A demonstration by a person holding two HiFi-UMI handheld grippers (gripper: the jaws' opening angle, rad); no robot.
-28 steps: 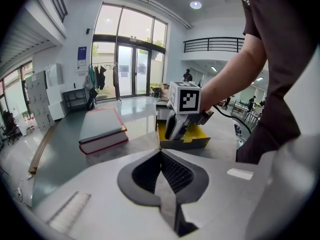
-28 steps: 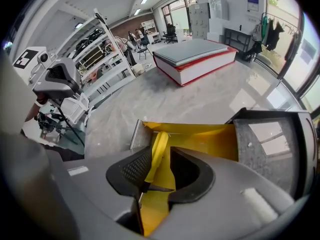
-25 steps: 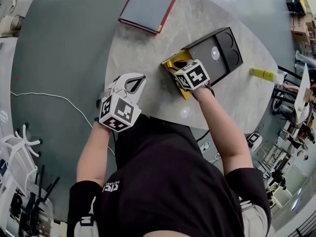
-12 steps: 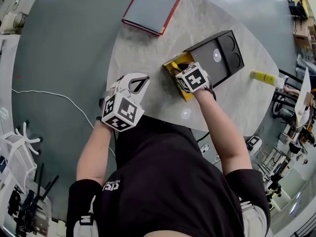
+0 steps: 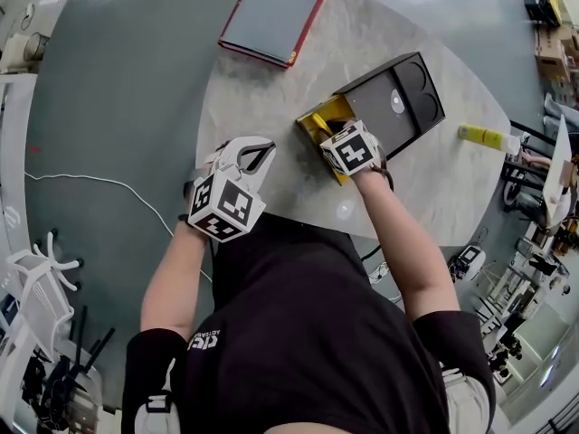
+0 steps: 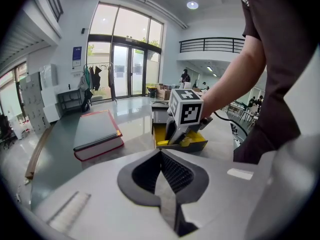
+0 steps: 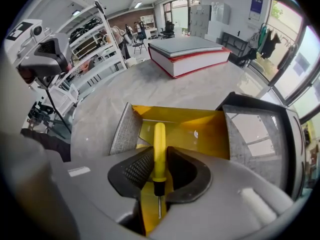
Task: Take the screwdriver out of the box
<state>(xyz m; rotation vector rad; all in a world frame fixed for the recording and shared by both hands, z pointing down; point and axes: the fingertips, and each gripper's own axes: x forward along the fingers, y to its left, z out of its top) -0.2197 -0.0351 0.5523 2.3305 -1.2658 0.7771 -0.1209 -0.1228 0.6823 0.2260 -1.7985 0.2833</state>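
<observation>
A yellow-handled screwdriver (image 7: 159, 149) lies in the yellow tray (image 7: 200, 129) of a black box (image 5: 398, 98) on the round marble table. My right gripper (image 7: 159, 160) points steeply down into the tray, and its pads sit against both sides of the handle. Its jaws closed in on the handle and have just eased a little wider. The head view shows its marker cube (image 5: 353, 147) over the tray (image 5: 317, 116). My left gripper (image 5: 246, 150) rests shut and empty near the table's front edge, left of the box. Its own view shows its jaws (image 6: 161, 156) together, with the box (image 6: 200, 145) ahead.
A grey book with a red cover (image 5: 274, 12) lies at the table's far side, also seen from the left gripper (image 6: 95, 131) and right gripper (image 7: 187, 51). A yellow tube (image 5: 484, 136) lies near the right rim. The table's curved edge (image 5: 204, 107) runs left of the box.
The right gripper's marker cube has tilted slightly over the yellow tray. The left gripper has stayed where it was.
</observation>
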